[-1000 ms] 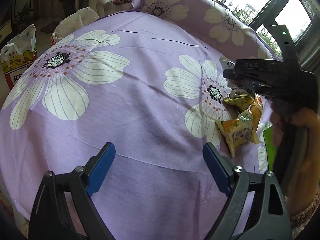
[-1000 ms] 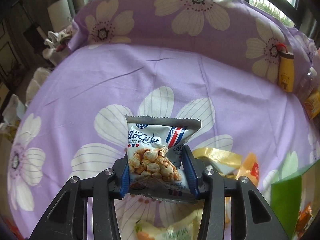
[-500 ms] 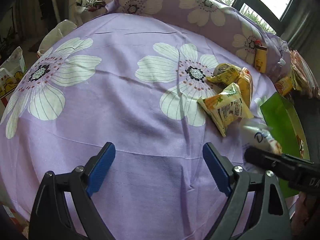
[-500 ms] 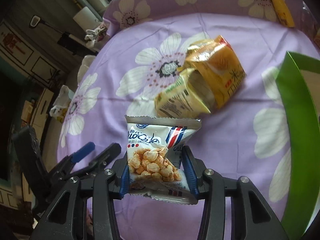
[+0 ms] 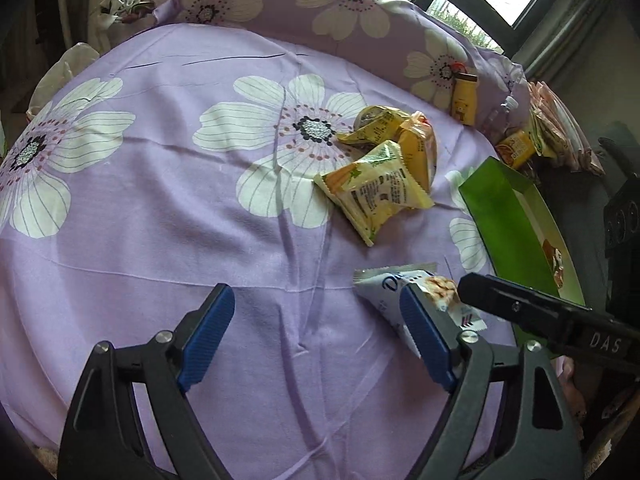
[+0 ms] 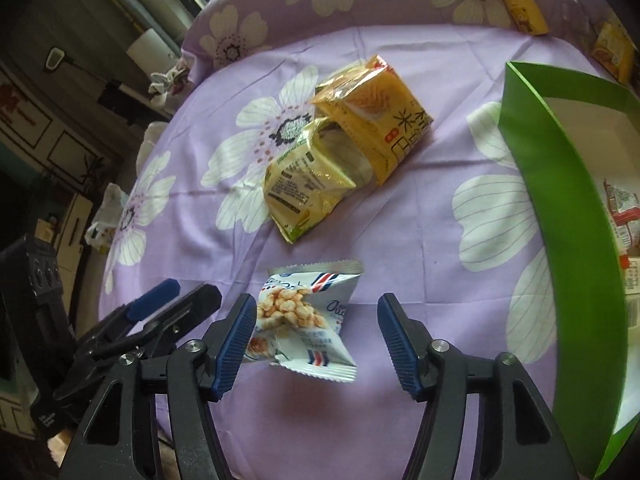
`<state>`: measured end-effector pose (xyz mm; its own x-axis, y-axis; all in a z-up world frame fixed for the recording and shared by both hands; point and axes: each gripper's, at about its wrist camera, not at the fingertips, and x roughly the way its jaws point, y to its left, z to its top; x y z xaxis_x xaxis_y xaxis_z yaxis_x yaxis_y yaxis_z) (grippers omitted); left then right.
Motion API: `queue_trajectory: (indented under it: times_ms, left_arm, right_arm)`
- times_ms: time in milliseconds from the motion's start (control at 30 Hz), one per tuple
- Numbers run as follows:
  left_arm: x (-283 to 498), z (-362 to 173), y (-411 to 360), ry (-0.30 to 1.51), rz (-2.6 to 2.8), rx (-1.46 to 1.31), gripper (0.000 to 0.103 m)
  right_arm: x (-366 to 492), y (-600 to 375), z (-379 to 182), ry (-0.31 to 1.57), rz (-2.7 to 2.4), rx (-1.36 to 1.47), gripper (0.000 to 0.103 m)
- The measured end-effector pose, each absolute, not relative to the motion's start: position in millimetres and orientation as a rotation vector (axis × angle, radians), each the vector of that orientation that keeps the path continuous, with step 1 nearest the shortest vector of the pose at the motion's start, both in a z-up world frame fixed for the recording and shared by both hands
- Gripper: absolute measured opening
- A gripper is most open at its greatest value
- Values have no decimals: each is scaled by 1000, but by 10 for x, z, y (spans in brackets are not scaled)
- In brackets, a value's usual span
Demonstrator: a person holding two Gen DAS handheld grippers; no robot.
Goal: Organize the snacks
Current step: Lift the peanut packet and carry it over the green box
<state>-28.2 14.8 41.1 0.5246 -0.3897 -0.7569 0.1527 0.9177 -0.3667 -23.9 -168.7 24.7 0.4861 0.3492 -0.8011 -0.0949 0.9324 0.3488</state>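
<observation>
My right gripper [image 6: 317,308] is opening. A white peanut snack packet [image 6: 308,320] sits loose between its jaws on the purple flowered cloth [image 6: 420,240]; the right pad stands well clear of it and the left pad is beside its edge. My left gripper [image 5: 316,300] is closing slowly, with only cloth between its blue pads. The white packet [image 5: 384,284] shows just behind its right finger. A yellow packet [image 5: 376,196] and an orange packet [image 6: 384,120] lie together farther back. An open green box [image 6: 536,152] stands at the right.
A snack packet [image 6: 624,216] lies inside the green box. A small yellow bottle [image 5: 464,98] leans against the flowered cushion [image 5: 360,12] at the back. More packets [image 5: 516,148] are piled at the far right. My left gripper [image 6: 160,300] is close on the right gripper's left side.
The right gripper swung from above the cloth to the near side beside the green box, then opened and let go of the white packet. The left gripper shifted and its jaws narrowed a little.
</observation>
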Motion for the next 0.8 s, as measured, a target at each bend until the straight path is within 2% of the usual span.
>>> queue_trajectory:
  times_ms: [233, 433, 567, 700, 800]
  left_arm:
    - [-364, 430, -123, 975, -502, -305, 66]
    - [-393, 396, -277, 983, -552, -294, 46]
    - [-378, 351, -304, 1006, -600, -329, 34]
    - [-384, 325, -332, 1008, -589, -304, 31]
    - [-393, 342, -347, 1004, -593, -298, 30]
  right_arm:
    - [-224, -1918, 257, 992, 335, 433, 64]
    - [-166, -1804, 124, 1030, 382, 454, 64]
    - [-166, -1721, 54, 1061, 409, 439, 60]
    - [-159, -1639, -12, 1082, 415, 411, 50]
    - [-177, -1604, 1, 1069, 408, 383, 47]
